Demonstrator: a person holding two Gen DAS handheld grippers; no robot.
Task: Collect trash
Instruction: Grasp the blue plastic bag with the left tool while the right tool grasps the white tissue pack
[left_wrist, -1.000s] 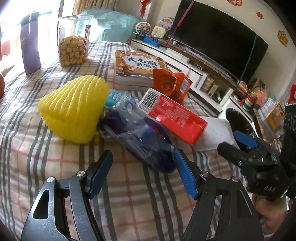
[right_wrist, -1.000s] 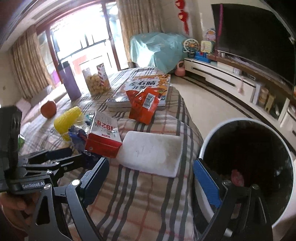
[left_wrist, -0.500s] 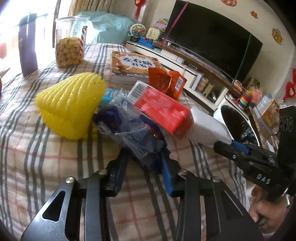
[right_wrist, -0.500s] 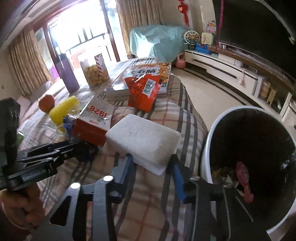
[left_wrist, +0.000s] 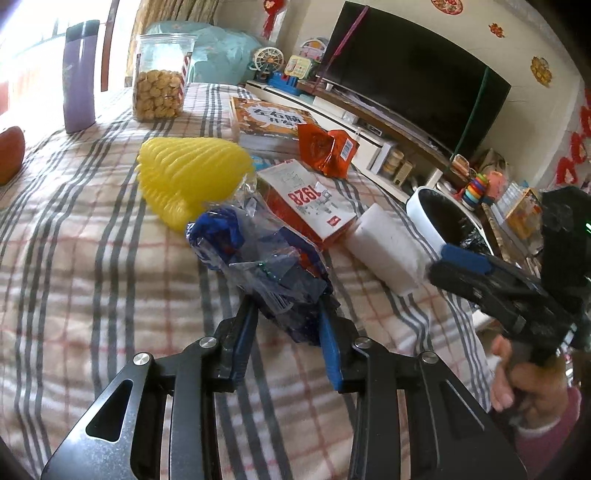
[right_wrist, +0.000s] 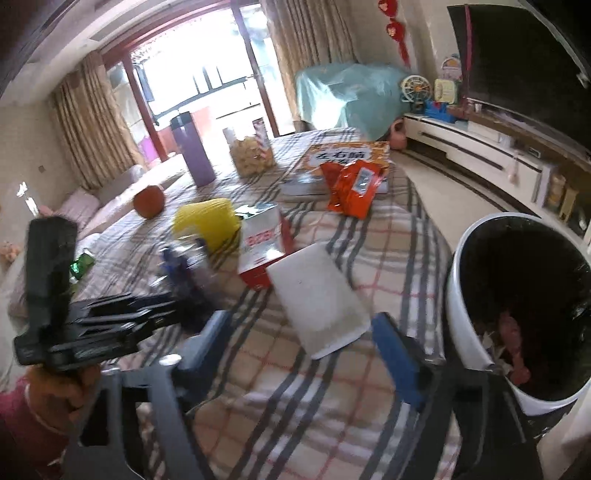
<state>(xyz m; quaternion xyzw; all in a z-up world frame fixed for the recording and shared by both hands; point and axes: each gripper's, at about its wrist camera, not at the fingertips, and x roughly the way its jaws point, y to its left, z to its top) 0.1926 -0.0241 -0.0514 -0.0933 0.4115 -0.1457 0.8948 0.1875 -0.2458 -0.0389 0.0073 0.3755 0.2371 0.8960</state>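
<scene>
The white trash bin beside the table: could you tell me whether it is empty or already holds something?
Not empty. The right wrist view looks into the white trash bin and shows crumpled scraps low inside; how full it is cannot be told.

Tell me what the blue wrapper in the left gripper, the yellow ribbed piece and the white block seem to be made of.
Blue wrapper: thin, glossy clear plastic film, printed blue; it crinkles and reflects light. Yellow ribbed piece: likely soft foam netting, matte, with even ridges. White block: probably foam or sponge, matte with a fine grainy surface; the look leaves it open.
</scene>
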